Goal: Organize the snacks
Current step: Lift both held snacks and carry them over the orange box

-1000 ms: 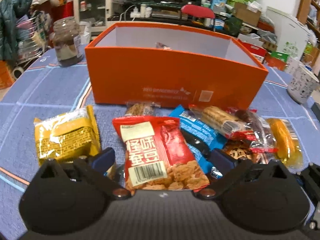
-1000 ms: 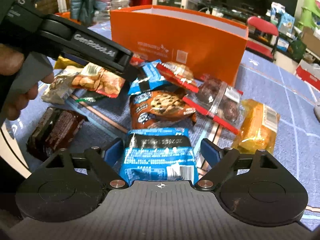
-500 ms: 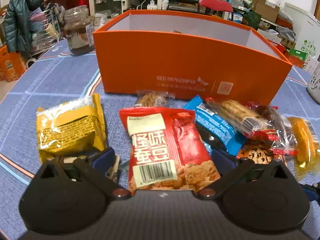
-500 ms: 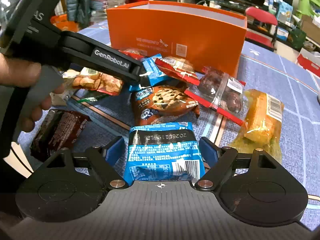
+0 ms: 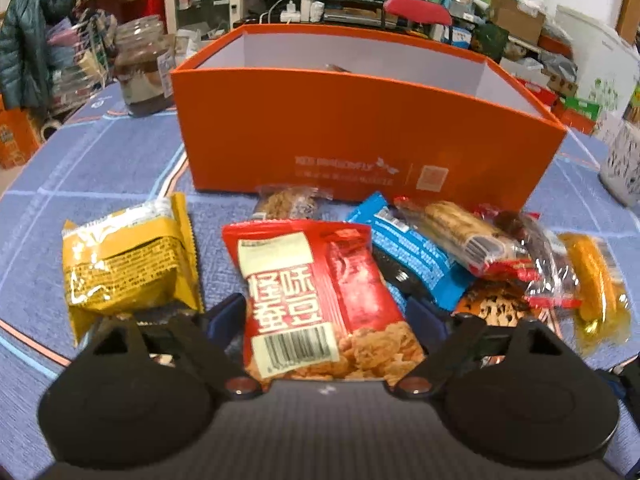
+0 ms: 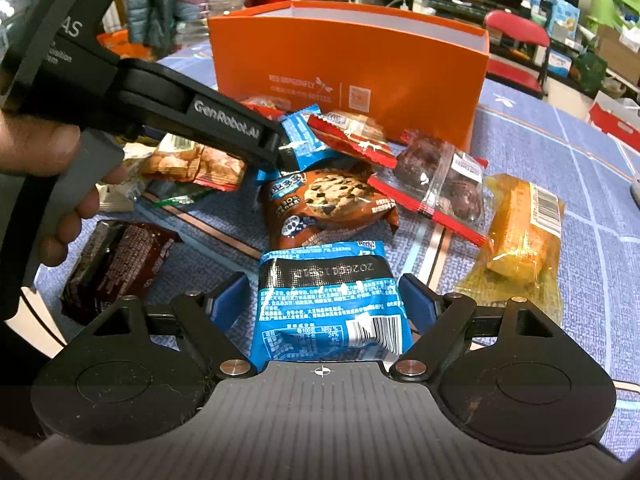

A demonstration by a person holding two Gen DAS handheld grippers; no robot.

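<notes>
An open orange box point(image 5: 360, 128) stands on the blue tablecloth, also in the right wrist view point(image 6: 348, 68). My left gripper point(image 5: 326, 314) is shut on a red snack packet point(image 5: 320, 296) and holds it above the pile; the right wrist view shows that gripper's arm point(image 6: 192, 112) over the snacks. My right gripper point(image 6: 330, 302) is shut on a blue snack packet point(image 6: 328, 304). On the cloth lie a yellow packet point(image 5: 128, 264), a blue packet point(image 5: 412, 256), a cookie packet point(image 6: 328, 204), a clear packet of dark sweets point(image 6: 444, 180) and a yellow cake point(image 6: 524, 224).
A dark brown packet point(image 6: 116, 268) lies at the near left. A glass jar point(image 5: 142, 68) stands left of the box. A patterned cup point(image 5: 624, 164) stands at the right edge. Chairs, shelves and clutter fill the room behind.
Both grippers have risen a little and moved closer to the orange box, each still holding its packet.
</notes>
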